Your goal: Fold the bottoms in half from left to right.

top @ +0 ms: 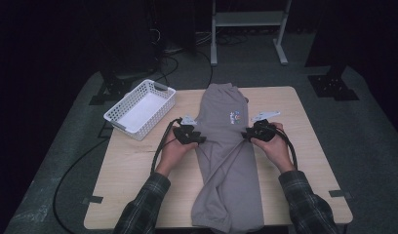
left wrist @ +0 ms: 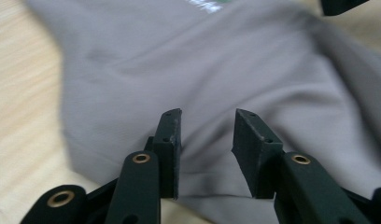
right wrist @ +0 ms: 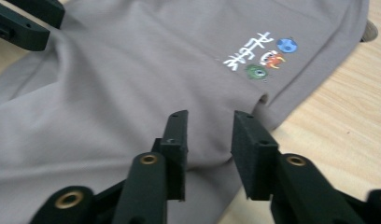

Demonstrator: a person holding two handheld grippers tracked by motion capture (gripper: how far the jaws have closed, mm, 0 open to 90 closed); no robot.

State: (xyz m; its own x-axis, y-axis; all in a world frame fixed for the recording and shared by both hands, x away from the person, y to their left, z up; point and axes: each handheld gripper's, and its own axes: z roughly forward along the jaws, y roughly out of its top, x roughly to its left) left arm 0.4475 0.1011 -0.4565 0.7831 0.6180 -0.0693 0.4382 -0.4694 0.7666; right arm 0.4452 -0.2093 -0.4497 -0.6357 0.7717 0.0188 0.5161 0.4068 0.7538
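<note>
Left jaws: the left gripper (left wrist: 208,133) has its jaws parted with a clear gap; grey cloth lies beyond and under the gap, and the pads press on nothing, so the grip is released.
Right jaws: the right gripper (right wrist: 209,135) likewise stands with its jaws apart over the cloth, nothing pinched between them.
Sweatpants: the grey sweatpants (top: 228,161) lie lengthwise on the bench (top: 138,170), between the two pairs of jaws; in the high view the left gripper (top: 197,139) sits at one edge of the cloth and the right gripper (top: 246,135) at the opposite edge.
Cloth ahead of left jaws: smooth grey fabric (left wrist: 226,70) with soft folds, blurred.
Print: a small printed logo (right wrist: 258,58) of white characters and coloured round figures lies ahead of the right jaws, a little toward the right-hand jaw.
Fabric edge: the side edge of the sweatpants runs just past the right-hand jaw in the right gripper view, bare wood beyond it.
Basket: a white plastic basket (top: 120,103) stands well outside the left jaws, apart from the cloth.
Hands: the left hand (top: 175,148) and right hand (top: 272,146) hold the grippers, plaid sleeves (top: 143,207) behind them.
</note>
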